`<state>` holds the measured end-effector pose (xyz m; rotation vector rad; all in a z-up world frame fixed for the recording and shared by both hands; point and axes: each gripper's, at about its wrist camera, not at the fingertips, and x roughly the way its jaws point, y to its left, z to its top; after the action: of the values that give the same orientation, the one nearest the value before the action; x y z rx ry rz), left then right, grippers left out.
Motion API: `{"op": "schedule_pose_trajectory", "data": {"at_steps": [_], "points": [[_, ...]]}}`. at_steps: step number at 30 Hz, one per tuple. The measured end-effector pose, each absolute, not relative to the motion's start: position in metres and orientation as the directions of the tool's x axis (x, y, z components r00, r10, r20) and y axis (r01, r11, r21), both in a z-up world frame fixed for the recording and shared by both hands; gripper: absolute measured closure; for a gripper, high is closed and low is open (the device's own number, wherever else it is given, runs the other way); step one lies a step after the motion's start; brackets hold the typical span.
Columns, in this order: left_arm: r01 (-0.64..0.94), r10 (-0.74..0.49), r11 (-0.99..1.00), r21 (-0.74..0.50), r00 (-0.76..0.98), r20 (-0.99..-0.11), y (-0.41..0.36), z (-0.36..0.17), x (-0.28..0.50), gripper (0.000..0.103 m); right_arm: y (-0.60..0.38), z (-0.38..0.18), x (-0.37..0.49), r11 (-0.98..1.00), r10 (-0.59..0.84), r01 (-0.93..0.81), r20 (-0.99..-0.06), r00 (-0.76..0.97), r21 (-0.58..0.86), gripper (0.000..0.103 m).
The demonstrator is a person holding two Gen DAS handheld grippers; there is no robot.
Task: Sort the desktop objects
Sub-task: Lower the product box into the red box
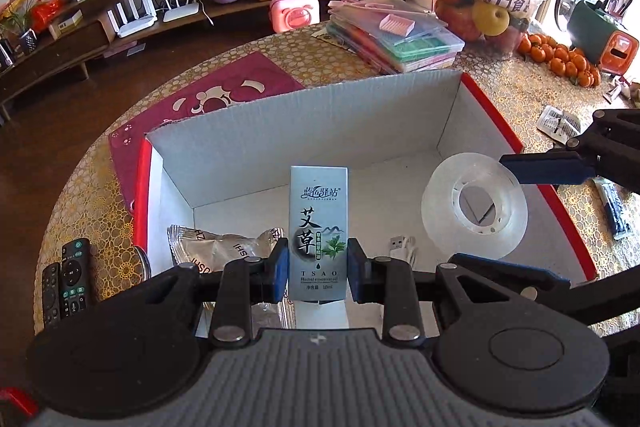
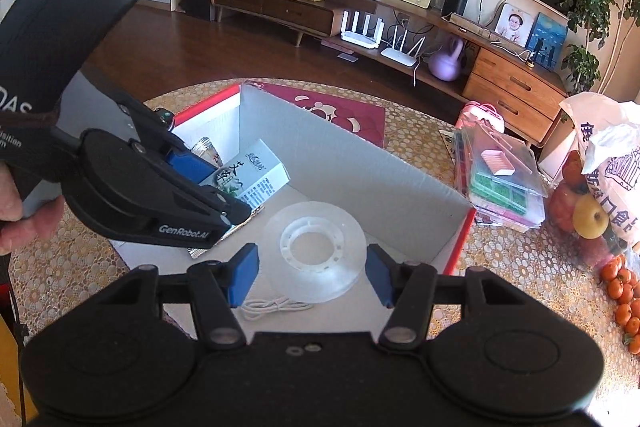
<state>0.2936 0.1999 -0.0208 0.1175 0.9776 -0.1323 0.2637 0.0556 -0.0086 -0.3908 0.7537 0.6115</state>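
Living room, round table with gold-patterned cloth (image 1: pixel 532 95). Left gripper (image 1: pixel 318 265) clamps a slim herbal oil carton (image 1: pixel 319 231), long axis upright, held over the open cardboard box (image 1: pixel 320 115). Right gripper (image 2: pixel 311 273) hangs wide open with nothing visibly pinched, the tape roll (image 2: pixel 316 251) between its fingers. Whether the roll is airborne or resting inside the box, cannot tell. Carton sits left of the roll; left gripper nearer the drop.
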Motion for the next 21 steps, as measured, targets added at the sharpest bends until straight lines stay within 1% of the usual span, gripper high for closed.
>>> {"op": "schedule_pose_trajectory", "data": {"at_steps": [2, 11, 21], "points": [[0.169, -0.048, 0.984, 0.054, 0.544, -0.838, 0.199, -0.025, 0.3, 0.075, 0.06, -0.012, 0.267, 0.758, 0.366, -0.642, -0.738, 0.566, -0.117, 0.045], [0.181, -0.053, 0.983, 0.045, 0.501, -0.864, 0.2, -0.044, 0.329, 0.075, 0.073, -0.035, 0.293, 0.771, 0.317, -0.627, -0.789, 0.527, -0.109, 0.045], [0.186, -0.064, 0.982, 0.021, 0.437, -0.897, 0.202, -0.062, 0.353, 0.075, 0.086, -0.052, 0.307, 0.755, 0.299, -0.651, -0.842, 0.45, -0.08, 0.046]]}}
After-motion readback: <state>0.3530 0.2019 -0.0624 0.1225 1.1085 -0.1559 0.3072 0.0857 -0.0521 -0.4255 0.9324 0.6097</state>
